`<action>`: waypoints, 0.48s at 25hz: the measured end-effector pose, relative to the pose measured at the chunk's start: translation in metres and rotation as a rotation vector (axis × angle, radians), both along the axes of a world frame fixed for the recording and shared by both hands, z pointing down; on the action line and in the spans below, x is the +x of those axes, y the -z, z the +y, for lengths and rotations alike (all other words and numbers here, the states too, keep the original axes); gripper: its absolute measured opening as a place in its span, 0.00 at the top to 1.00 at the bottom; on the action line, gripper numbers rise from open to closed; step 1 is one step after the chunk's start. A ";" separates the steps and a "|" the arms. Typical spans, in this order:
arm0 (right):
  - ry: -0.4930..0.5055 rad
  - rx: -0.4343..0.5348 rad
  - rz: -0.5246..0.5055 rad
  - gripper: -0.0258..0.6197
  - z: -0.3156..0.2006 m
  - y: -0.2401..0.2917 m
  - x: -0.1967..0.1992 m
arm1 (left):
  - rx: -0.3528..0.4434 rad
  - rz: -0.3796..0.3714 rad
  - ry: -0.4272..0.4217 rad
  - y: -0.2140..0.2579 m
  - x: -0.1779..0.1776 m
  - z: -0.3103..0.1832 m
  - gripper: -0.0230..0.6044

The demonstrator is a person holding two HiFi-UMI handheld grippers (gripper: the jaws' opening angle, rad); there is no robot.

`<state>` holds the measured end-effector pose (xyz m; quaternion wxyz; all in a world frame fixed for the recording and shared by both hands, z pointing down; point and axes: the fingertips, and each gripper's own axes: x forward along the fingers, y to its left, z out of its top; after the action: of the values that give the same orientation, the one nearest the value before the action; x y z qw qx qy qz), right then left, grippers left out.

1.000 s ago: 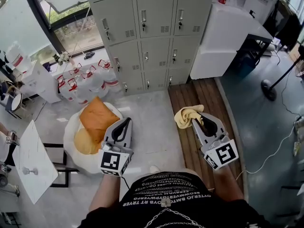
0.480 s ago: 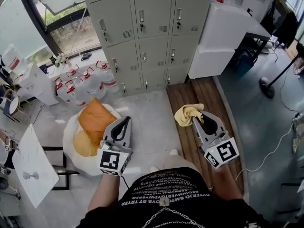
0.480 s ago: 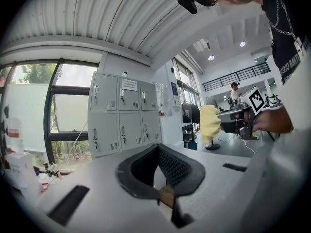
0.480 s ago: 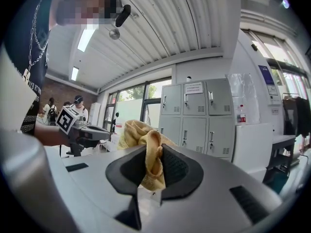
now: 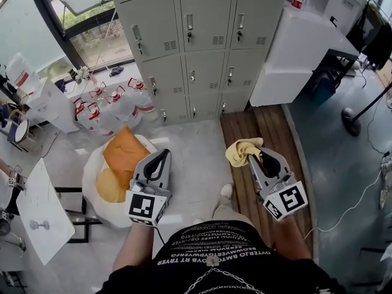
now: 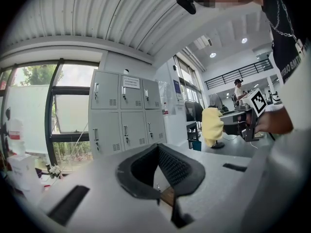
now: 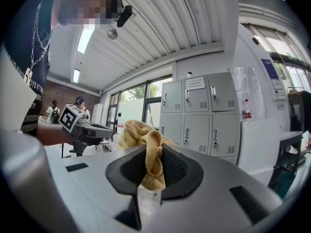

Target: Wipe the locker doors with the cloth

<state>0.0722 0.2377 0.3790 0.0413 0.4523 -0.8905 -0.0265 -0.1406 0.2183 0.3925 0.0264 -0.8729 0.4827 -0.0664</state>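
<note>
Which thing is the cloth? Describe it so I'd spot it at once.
From the grey lockers, follow the wooden floor strip back toward the person. The cloth is the crumpled yellow bundle pinched in the right tongs; the left tongs are shut and empty.

Left hand-held gripper [image 5: 160, 158] low, ahead of left hip, pointing forward, slightly inward. Jaws closed tip to tip, nothing between them. Right hand-held gripper [image 5: 258, 156] at about same level, also angled slightly inward, jaws clamped on yellow cloth [image 5: 240, 150]. Left forearm [image 5: 136, 247] and right forearm [image 5: 294, 237] bare, extended forward. Grippers well apart.
</note>
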 end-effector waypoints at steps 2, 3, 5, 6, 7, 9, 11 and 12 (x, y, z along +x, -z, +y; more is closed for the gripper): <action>-0.005 -0.001 -0.005 0.87 -0.017 -0.002 0.005 | 0.004 -0.001 0.013 -0.002 0.002 -0.017 0.96; -0.006 -0.002 -0.010 0.87 -0.025 -0.003 0.008 | 0.003 -0.002 0.013 -0.003 0.005 -0.025 0.96; -0.003 -0.002 -0.015 0.87 -0.040 -0.004 0.013 | 0.004 -0.008 0.003 -0.002 0.013 -0.041 0.96; 0.000 0.000 -0.016 0.87 -0.049 -0.004 0.015 | 0.007 -0.013 -0.001 0.000 0.017 -0.049 0.96; 0.004 0.001 -0.016 0.87 -0.059 -0.003 0.016 | 0.009 -0.016 -0.003 0.001 0.020 -0.059 0.96; 0.012 -0.001 -0.016 0.87 -0.078 -0.002 0.020 | 0.006 -0.018 0.003 0.001 0.024 -0.078 0.96; 0.023 -0.005 -0.012 0.87 -0.095 -0.002 0.024 | -0.001 -0.013 0.012 0.001 0.029 -0.095 0.96; 0.028 -0.006 -0.010 0.87 -0.103 -0.002 0.027 | -0.003 -0.011 0.014 0.001 0.032 -0.103 0.96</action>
<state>0.0987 0.1349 0.3807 0.0379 0.4398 -0.8970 -0.0220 -0.1087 0.1151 0.3916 0.0274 -0.8692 0.4884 -0.0721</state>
